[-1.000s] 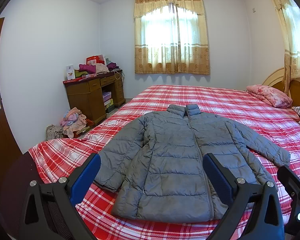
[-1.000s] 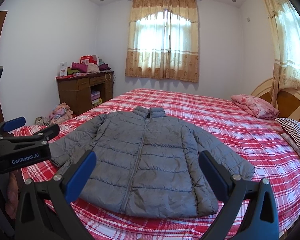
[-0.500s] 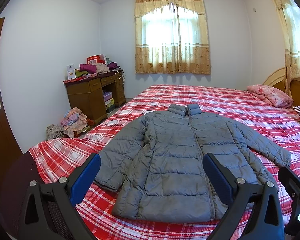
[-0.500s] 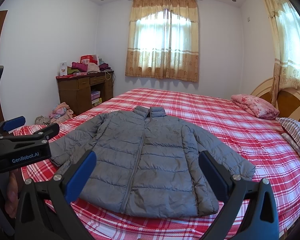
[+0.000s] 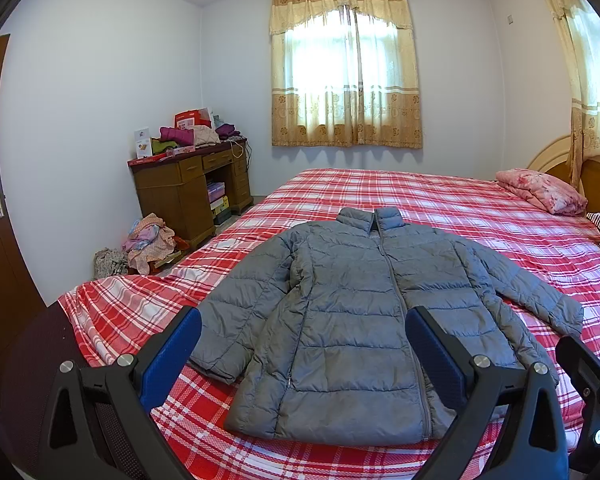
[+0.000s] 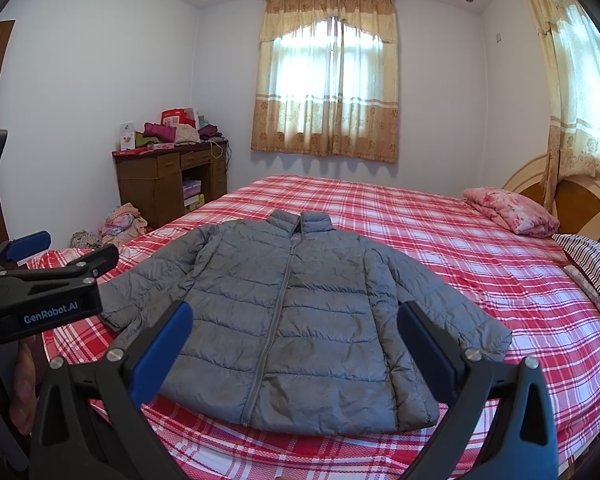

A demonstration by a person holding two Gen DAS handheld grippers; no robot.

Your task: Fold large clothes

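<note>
A grey quilted puffer jacket [image 5: 352, 320] lies flat and zipped, front up, on the red plaid bed [image 5: 440, 208], collar away from me and both sleeves spread out. In the right wrist view the same jacket [image 6: 296, 312] fills the middle. My left gripper [image 5: 302, 344] hangs open above the jacket's hem with nothing between its blue pads. My right gripper [image 6: 294, 340] is likewise open and empty, held over the hem. The left gripper's body [image 6: 40, 296] shows at the left edge of the right wrist view.
A pink folded quilt [image 5: 540, 192] and a striped pillow [image 6: 592, 264] lie at the headboard end on the right. A wooden desk [image 5: 188, 188] piled with clothes stands by the left wall, with a heap of clothes [image 5: 148, 240] on the floor beside it.
Both views have drifted only very slightly; the jacket lies as before and both grippers remain open.
</note>
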